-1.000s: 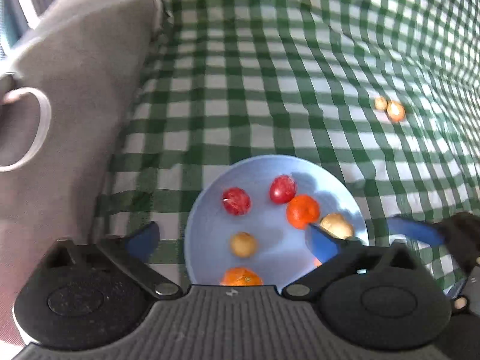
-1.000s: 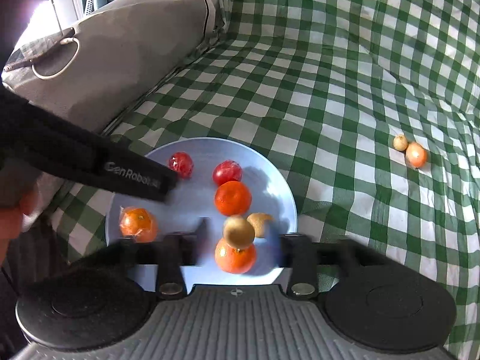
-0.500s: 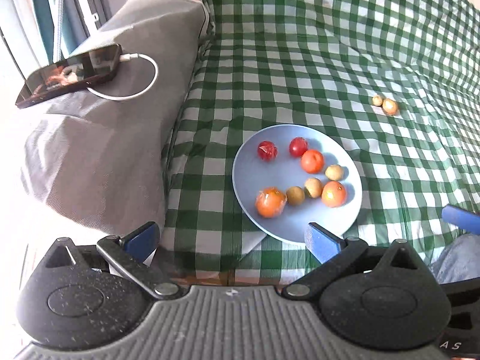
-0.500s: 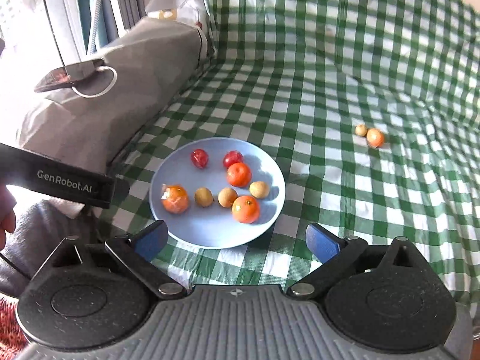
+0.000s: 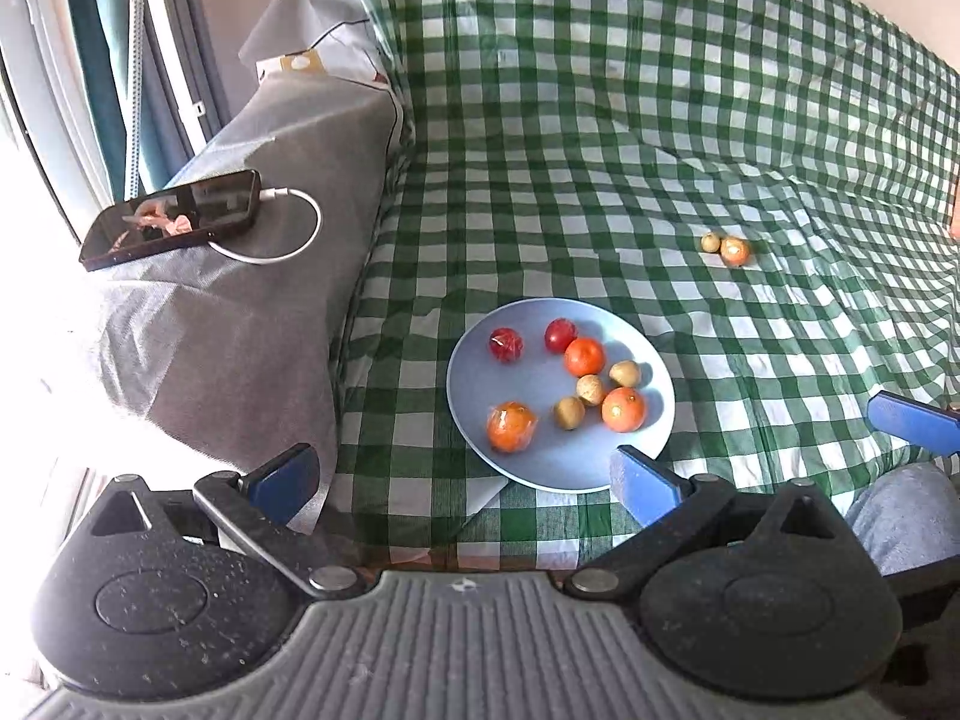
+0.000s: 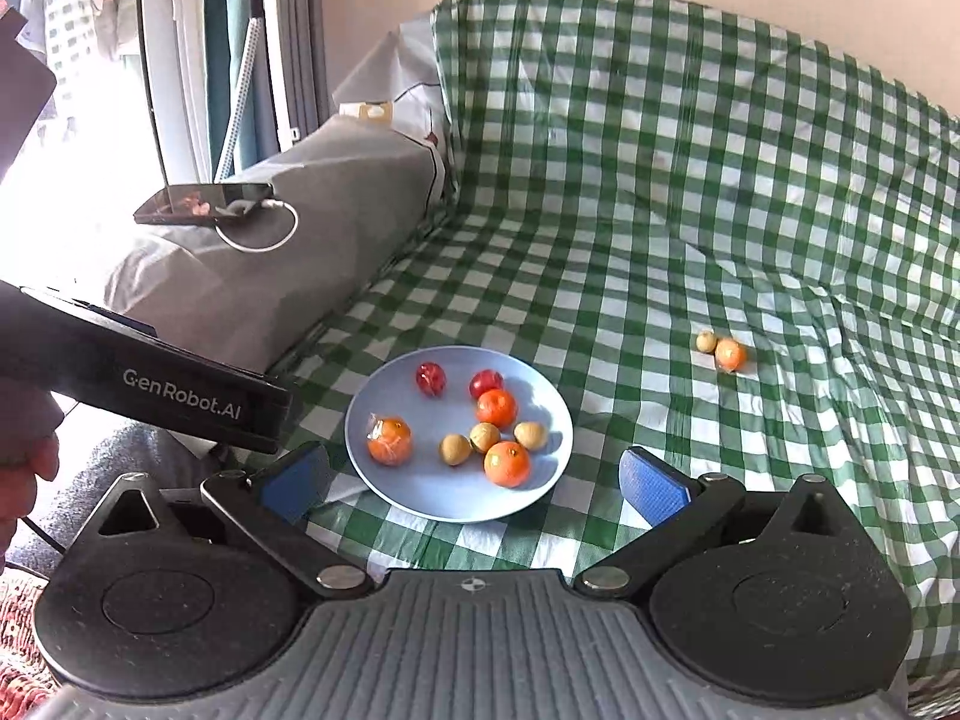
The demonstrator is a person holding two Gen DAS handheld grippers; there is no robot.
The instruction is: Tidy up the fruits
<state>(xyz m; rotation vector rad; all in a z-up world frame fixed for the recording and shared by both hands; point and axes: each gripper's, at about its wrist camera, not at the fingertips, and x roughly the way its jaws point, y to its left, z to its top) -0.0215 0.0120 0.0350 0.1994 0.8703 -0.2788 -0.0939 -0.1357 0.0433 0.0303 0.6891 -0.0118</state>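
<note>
Jaws of both our left gripper (image 5: 462,474) and right gripper (image 6: 474,480) stand released, empty, short of the plate (image 6: 384,480) gathering eight fruits; two stray fruits (image 6: 723,351) lie well apart on the checked cloth (image 6: 660,210), presumably awaiting collection.

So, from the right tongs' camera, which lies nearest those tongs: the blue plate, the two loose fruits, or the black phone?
1. Round light-blue plate, just ahead of the right tongs.
2. Two loose small fruits, farther right on the checked cloth.
3. Black phone, far left on the grey cushion.
</note>
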